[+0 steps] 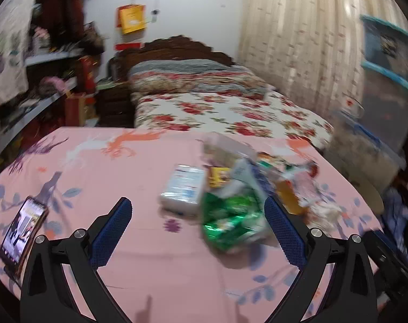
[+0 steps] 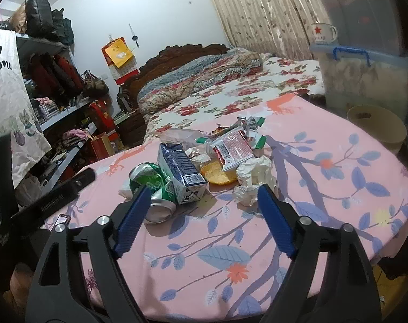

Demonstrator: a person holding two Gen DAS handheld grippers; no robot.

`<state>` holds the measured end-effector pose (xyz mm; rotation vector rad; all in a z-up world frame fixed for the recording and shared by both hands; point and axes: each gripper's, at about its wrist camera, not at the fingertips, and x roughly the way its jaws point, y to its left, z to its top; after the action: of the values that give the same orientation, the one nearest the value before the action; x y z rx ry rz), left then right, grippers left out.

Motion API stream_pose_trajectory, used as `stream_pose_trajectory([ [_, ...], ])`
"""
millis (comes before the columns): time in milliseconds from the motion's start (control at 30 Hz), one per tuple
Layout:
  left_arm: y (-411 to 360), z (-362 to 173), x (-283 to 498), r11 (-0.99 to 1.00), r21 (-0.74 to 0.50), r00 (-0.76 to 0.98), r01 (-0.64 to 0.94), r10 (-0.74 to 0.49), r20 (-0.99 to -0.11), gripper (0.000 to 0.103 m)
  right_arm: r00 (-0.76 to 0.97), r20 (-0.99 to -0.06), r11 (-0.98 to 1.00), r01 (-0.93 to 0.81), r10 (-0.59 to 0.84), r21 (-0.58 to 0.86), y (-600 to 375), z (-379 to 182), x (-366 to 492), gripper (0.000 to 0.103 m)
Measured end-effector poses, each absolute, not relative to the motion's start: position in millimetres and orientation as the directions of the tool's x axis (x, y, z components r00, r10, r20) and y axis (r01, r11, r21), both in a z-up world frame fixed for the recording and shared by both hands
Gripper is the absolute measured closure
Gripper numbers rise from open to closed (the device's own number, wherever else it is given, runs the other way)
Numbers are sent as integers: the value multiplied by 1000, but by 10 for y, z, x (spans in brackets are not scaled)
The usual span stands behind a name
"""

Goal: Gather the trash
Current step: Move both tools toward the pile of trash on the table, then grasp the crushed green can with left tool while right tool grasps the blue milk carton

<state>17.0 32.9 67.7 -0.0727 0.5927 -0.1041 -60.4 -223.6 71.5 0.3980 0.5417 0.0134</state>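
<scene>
A heap of trash lies on the pink flowered tablecloth (image 2: 325, 193): a crushed green can (image 2: 152, 185), a blue carton (image 2: 181, 167), a round orange piece (image 2: 217, 175), crumpled white tissue (image 2: 253, 177) and a red-and-white wrapper (image 2: 232, 150). My right gripper (image 2: 204, 189) is open just short of the heap, the can by its left fingertip and the tissue by its right one. In the blurred left wrist view my left gripper (image 1: 198, 202) is open, with the green can (image 1: 230, 220) close to its right finger but untouched. A white tissue pack (image 1: 183, 188) lies just beyond.
A phone (image 1: 23, 231) with a lit screen leans at the table's left edge. A tan bin (image 2: 376, 126) stands on the floor past the far right edge, below stacked plastic boxes (image 2: 365, 75). A bed (image 2: 230, 91) is behind, and cluttered shelves (image 2: 64, 113) are on the left.
</scene>
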Motion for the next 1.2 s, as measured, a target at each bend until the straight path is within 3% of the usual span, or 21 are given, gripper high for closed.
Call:
stream_pose_trajectory([
  [133, 592, 558, 282, 993, -115, 805, 31, -93, -586, 9, 847, -516, 917, 98, 126, 386, -2264, 653, -551, 19],
  [267, 728, 418, 375, 976, -213, 753, 41, -170, -635, 10, 814, -555, 903, 94, 172, 419, -2272, 515, -422, 20],
  [467, 535, 207, 572, 953, -272, 650, 132, -290, -702, 25, 766, -600, 906, 57, 230, 420, -2228, 370, -185, 39],
  [667, 448, 37, 814, 926, -341, 572, 163, -370, -732, 34, 702, -657, 920, 6, 275, 392, -2121, 232, 126, 47],
  [1200, 387, -315, 1196, 832, -512, 424, 215, -552, -718, 39, 693, -684, 962, -48, 227, 270, -1876, 246, 790, 46],
])
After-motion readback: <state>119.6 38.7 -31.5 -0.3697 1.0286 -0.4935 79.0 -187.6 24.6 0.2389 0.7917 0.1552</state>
